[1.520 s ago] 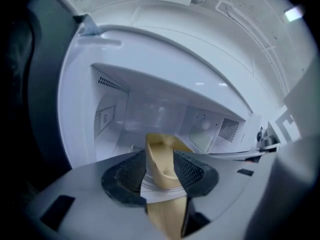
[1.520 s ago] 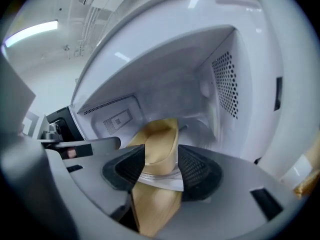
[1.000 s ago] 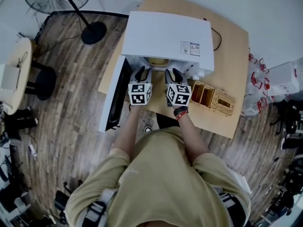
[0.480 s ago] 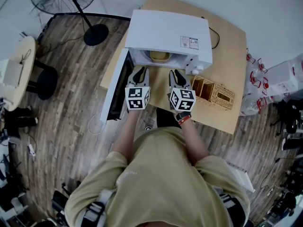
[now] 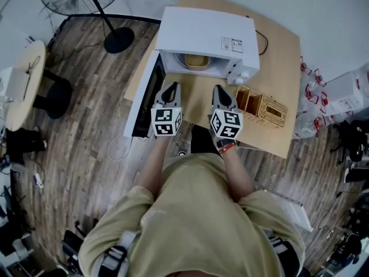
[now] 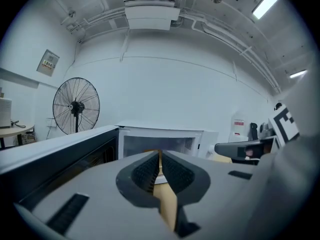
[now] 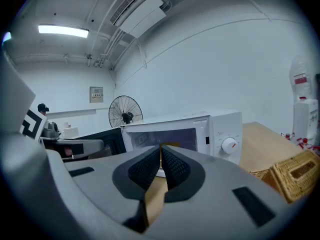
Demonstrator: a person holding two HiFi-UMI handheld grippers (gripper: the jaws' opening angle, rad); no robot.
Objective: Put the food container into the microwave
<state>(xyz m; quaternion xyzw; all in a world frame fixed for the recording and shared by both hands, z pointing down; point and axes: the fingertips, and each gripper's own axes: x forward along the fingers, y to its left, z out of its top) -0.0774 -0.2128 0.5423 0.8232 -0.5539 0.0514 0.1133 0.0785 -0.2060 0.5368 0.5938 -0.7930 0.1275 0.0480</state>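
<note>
The white microwave (image 5: 207, 36) stands on the wooden table (image 5: 282, 68) with its door (image 5: 145, 100) swung open to the left. A yellow food container (image 5: 195, 61) sits inside its cavity. My left gripper (image 5: 171, 90) and right gripper (image 5: 219, 92) hover side by side in front of the opening, both shut with nothing between the jaws. In the left gripper view the left gripper (image 6: 160, 160) points at the microwave (image 6: 160, 140). The right gripper (image 7: 160, 156) in its own view faces the microwave (image 7: 200, 131) and its dial (image 7: 229, 145).
A wicker basket (image 5: 260, 111) sits on the table right of the microwave. A standing fan (image 5: 92, 2) is on the wood floor at the back left. A round side table (image 5: 20, 85) is at the far left. Bottles with red clips (image 5: 314, 94) stand at the right.
Both grippers have drawn back from the microwave opening toward the person. The yellow container stays inside the cavity, now more plainly seen.
</note>
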